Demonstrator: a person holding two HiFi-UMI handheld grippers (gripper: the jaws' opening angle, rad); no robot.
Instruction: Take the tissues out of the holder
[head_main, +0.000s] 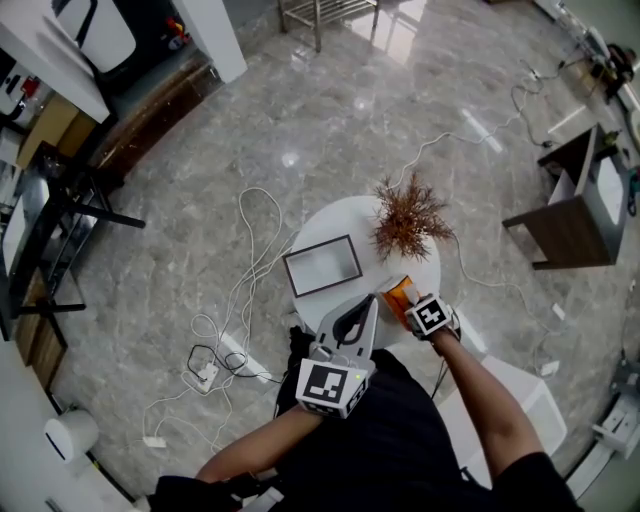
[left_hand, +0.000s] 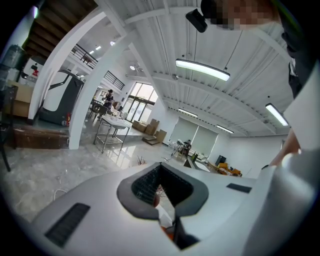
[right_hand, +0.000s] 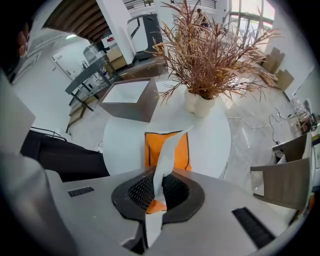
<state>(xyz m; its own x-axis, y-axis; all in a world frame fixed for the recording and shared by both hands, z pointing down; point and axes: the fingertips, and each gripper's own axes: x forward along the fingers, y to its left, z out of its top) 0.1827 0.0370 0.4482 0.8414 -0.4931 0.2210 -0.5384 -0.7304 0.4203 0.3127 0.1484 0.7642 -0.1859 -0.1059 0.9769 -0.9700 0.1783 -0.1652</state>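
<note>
The marble floor (head_main: 300, 120) around me is wide, and white cables (head_main: 245, 290) lie loose on it, just beside the round white surface (head_main: 330, 215). I judge they matter for my feet only, not for the work.

On the surface the dried plant (head_main: 410, 215) stands at the far side. Its long twigs spread out near the place where I pull, so a tissue lifted high could catch in them. The grey box (head_main: 322, 265) with a white inside lies to the left, apart from the holder, and it does not stand in my way. The orange holder (head_main: 398, 296) is at the near edge, I think so that I can reach it without leaning over the plant.

My left tongs (head_main: 366, 312) are closed with nothing between them and hover just beside the holder. Perhaps they are there to press it down, because such a light holder may rise with the paper. My right tongs (right_hand: 158, 186) are closed on the tissue (right_hand: 166, 156), a thin white strip that runs from the holder's top up through the jaws, with its loose end hanging on my side. The other tissues, as far as I can judge, are inside the holder.
</note>
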